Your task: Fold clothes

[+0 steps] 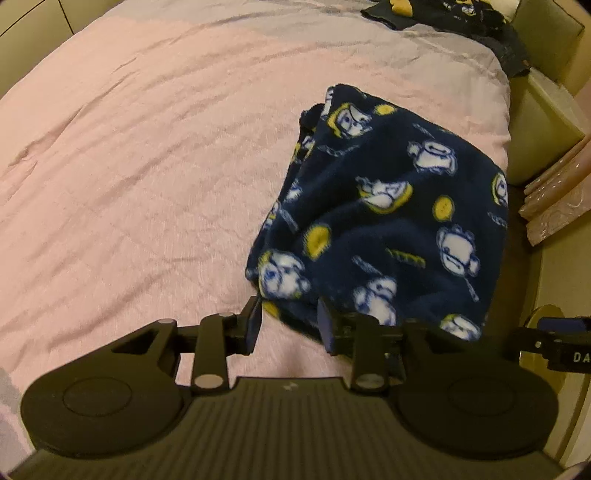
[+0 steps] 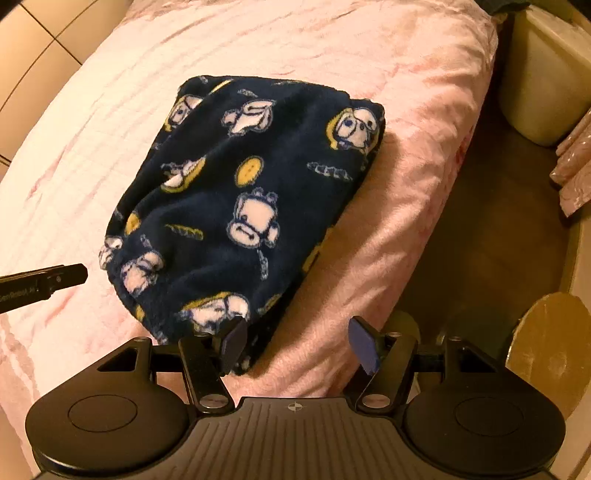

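A navy fleece garment [image 1: 388, 218] with white cartoon figures and yellow spots lies folded in a thick bundle on the pink bedspread [image 1: 147, 166], near the bed's right edge. It also shows in the right wrist view [image 2: 240, 199]. My left gripper [image 1: 290, 325] is open, its jaws straddling the bundle's near left corner just above the bedspread. My right gripper [image 2: 299, 343] is open and empty, at the bundle's near right corner by the bed edge. The left gripper's finger [image 2: 55, 280] shows at the left of the right wrist view.
A pile of dark clothes [image 1: 454, 18] lies at the bed's far right corner. A cream cabinet [image 1: 543, 122] and pink patterned items [image 1: 561, 199] stand right of the bed. A round tan stool [image 2: 550, 350] sits on the floor by the bed edge.
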{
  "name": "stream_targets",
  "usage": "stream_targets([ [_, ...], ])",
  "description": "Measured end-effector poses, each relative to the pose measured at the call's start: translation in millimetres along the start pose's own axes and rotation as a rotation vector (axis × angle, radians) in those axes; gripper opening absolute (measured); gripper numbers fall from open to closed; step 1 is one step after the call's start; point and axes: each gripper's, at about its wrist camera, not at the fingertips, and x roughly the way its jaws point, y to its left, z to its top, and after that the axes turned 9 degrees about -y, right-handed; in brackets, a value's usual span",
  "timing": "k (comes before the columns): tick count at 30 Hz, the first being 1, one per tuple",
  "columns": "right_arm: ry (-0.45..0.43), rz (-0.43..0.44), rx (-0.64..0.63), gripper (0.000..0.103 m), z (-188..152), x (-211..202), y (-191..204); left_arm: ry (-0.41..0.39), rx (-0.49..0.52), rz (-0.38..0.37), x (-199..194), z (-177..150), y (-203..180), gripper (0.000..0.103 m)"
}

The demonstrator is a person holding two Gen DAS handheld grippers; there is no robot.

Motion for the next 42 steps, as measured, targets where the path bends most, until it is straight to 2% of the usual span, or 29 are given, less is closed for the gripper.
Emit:
stream_targets([
  [4,-0.008,0.008,-0.008,0.065,0.0,-5.5,0.4,-0.012,0.019,0.003,-11.7,-1.2,-8.6,0.035],
  [13,-0.024,0.024,-0.014,0.065,-0.1,-11.6,1.8,-0.035,0.022,0.000,-20.7,-0.1,-14.3,0.036],
  [16,-0.032,0.038,0.000,0.065,0.5,-12.2,-1.2,-0.054,0.004,-0.029,-21.5,-0.1,-9.0,0.037],
  [19,-0.055,0.101,0.079,0.065,1.9,-13.6,-14.8,-0.085,-0.045,-0.087,-17.2,4.0,6.9,0.043],
  [21,-0.070,0.159,0.182,0.065,3.6,-12.8,-30.0,-0.105,-0.083,-0.129,-12.1,8.7,20.3,0.045],
  [26,-0.118,0.249,0.426,0.078,13.4,0.0,-71.5,-0.147,-0.162,-0.231,4.8,23.0,53.0,0.060],
  [27,-0.129,0.253,0.456,0.078,15.7,5.5,-78.3,-0.145,-0.160,-0.252,14.0,28.5,57.4,0.063],
  [32,-0.162,0.281,0.612,0.080,24.3,45.9,-105.9,-0.087,-0.185,-0.334,67.9,55.0,71.5,0.063],
  [35,-0.168,0.309,0.694,0.080,23.7,67.3,-115.8,-0.053,-0.165,-0.372,93.7,66.8,70.5,0.063],
  [42,-0.143,0.356,0.715,0.080,26.4,100.7,-106.6,0.005,-0.110,-0.421,136.6,80.4,62.6,0.066],
])
